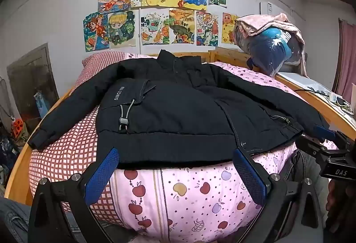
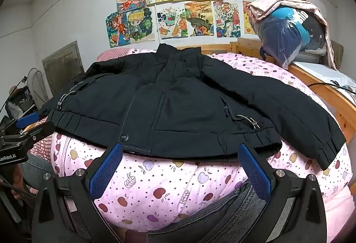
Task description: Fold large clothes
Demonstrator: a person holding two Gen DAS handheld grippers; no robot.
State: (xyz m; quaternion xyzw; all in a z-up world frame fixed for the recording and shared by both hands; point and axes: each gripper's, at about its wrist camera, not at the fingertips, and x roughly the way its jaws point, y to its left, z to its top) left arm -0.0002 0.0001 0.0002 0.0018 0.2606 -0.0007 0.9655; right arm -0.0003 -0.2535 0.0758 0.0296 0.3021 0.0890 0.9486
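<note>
While the black jacket [image 1: 178, 109] lies spread face-up on the bed [image 1: 189, 194], collar at the far end by the wall and hem at the near edge, both grippers hover just short of that hem with nothing in them.

Going left to right. The jacket's left sleeve [image 1: 66, 114] runs out and down toward the near left over the checked cover, cuff well apart from either gripper. The left gripper [image 1: 175, 164] sits just near of the hem's left half, fingers spread wide, released, its blue pads [image 1: 103, 176] flanking bare quilt; the hem band is directly ahead and far of the tips, close but not between the pads. The front placket with the snap button [image 2: 124, 137] falls between the two grippers. The right gripper [image 2: 180, 160] faces the hem's right half the same way, wide open and empty, hem just beyond its tips. The right sleeve [image 2: 311, 114] trails to the near right, cuff hanging close to the bed edge, outboard of the right gripper.

Key relation: the jacket's long axis runs near-to-far, straight ahead of both grippers, and the hem runs left-right across them. Each gripper is nearest its own side, so a sleeve fold inward likely starts with a sideways reach; the right cuff looks the closer grab.
</note>
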